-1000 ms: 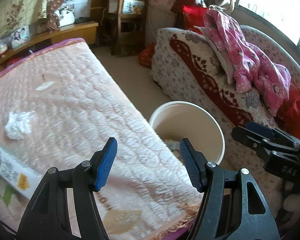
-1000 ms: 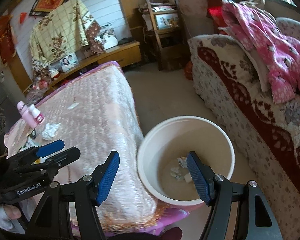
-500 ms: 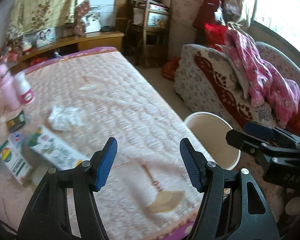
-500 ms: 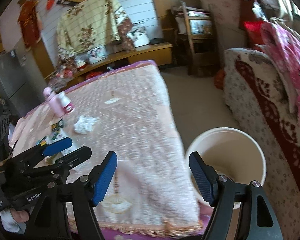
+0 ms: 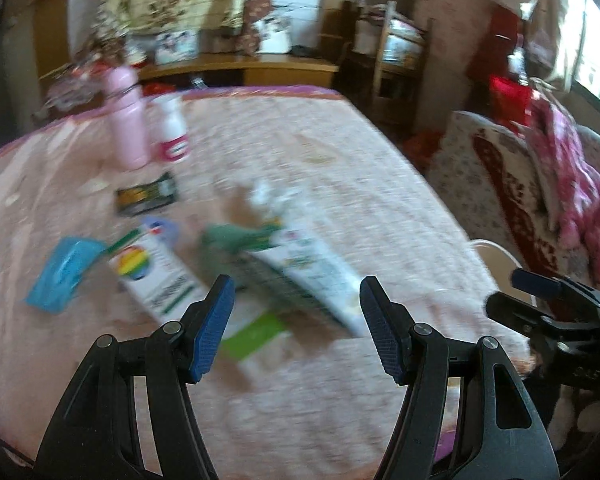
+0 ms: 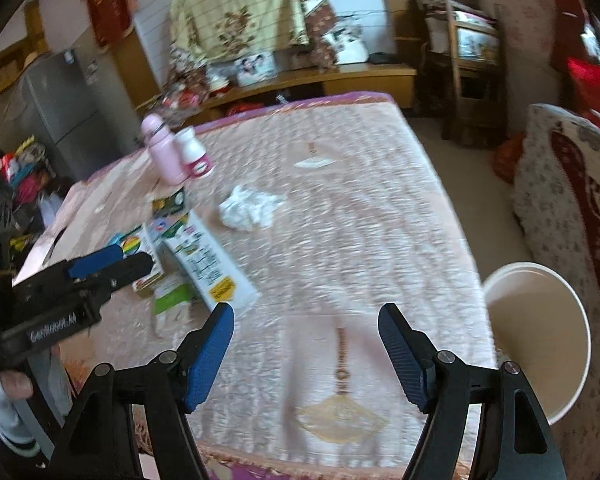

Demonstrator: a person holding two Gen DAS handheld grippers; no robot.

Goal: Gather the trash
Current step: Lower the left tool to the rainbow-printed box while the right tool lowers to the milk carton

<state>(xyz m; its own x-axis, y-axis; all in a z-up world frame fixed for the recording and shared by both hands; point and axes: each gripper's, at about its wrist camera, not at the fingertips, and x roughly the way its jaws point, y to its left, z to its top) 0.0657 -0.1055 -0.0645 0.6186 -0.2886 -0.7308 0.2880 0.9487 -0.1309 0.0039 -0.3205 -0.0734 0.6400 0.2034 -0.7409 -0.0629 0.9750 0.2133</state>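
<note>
Trash lies on a pink quilted table (image 6: 360, 240): a crumpled white tissue (image 6: 248, 208), a long white carton (image 6: 208, 264), a rainbow-logo carton (image 5: 156, 276), a blue packet (image 5: 64, 272) and a dark wrapper (image 5: 146, 196). The left wrist view is blurred. My left gripper (image 5: 296, 320) hovers open just in front of the long white carton (image 5: 312, 276), with nothing between its fingers. My right gripper (image 6: 306, 344) is open over bare cloth near the table's front edge. A cream bucket (image 6: 488, 284) stands on the floor off the table's right corner.
A pink bottle (image 6: 164, 152) and a white bottle (image 6: 192, 152) stand at the table's far left. A small paper scrap (image 6: 312, 163) lies farther back. A floral sofa (image 6: 560, 184) runs along the right, beyond the bucket. A person's hand (image 6: 12, 384) holds the left gripper.
Both views have swung left, from the bucket towards the table's cluttered left side. The cartons and bottles have come into view, and the bucket has slid to the right edge.
</note>
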